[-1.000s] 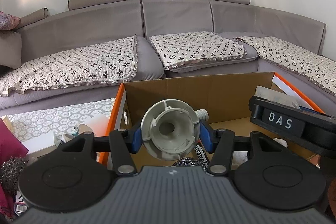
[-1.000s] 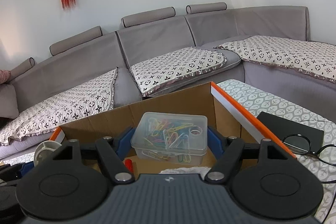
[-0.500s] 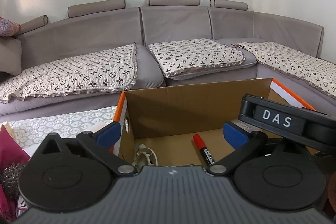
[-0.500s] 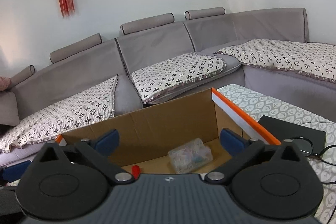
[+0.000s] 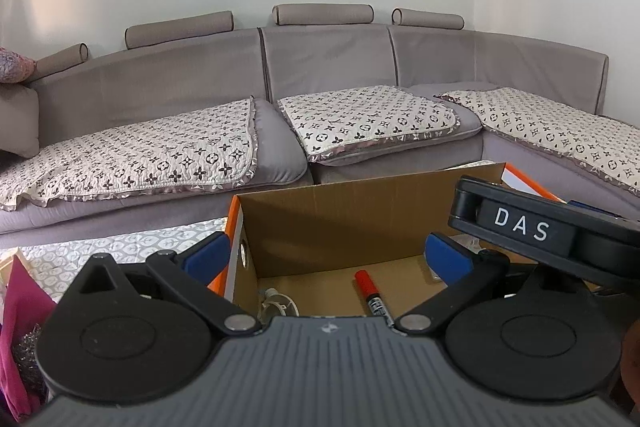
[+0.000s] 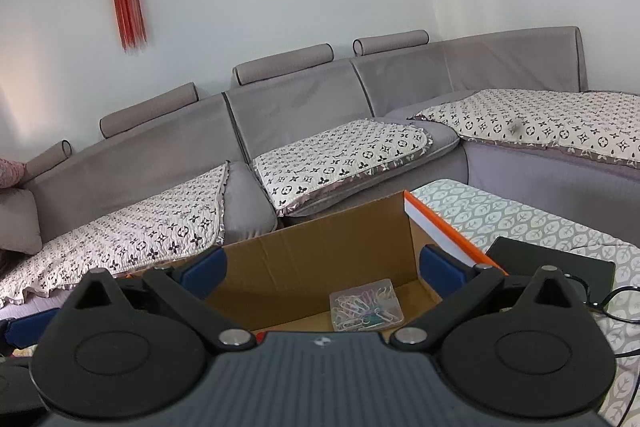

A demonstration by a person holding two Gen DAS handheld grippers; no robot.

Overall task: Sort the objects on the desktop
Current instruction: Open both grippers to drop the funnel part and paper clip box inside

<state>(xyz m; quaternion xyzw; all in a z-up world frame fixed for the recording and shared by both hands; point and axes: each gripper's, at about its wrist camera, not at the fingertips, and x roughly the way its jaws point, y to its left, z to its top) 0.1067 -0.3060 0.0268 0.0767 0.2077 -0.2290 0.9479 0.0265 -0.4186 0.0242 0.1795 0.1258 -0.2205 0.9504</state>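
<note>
An open cardboard box [image 5: 344, 219] with orange edges stands in front of both grippers. My left gripper [image 5: 327, 259] hangs open over its near left part, with nothing between the blue pads. On the box floor below lie a red marker [image 5: 369, 289] and a grey-white plastic part [image 5: 276, 303], half hidden by the gripper body. My right gripper [image 6: 322, 265] is open and empty above the same cardboard box [image 6: 320, 259]. A clear case of coloured paper clips [image 6: 366, 305] lies flat on the box floor beneath it. The right gripper's black body [image 5: 540, 227] crosses the left wrist view at the right.
A grey sofa [image 5: 320, 99] with patterned covers runs behind the table. A black notebook [image 6: 556, 263] and glasses [image 6: 616, 307] lie on the patterned tablecloth right of the box. Magenta cloth [image 5: 20, 311] and a steel scourer [image 5: 26, 347] sit left of it.
Both grippers opened. The left one let go of the grey plastic part and the right one released the paper clip case; both things now lie in the box.
</note>
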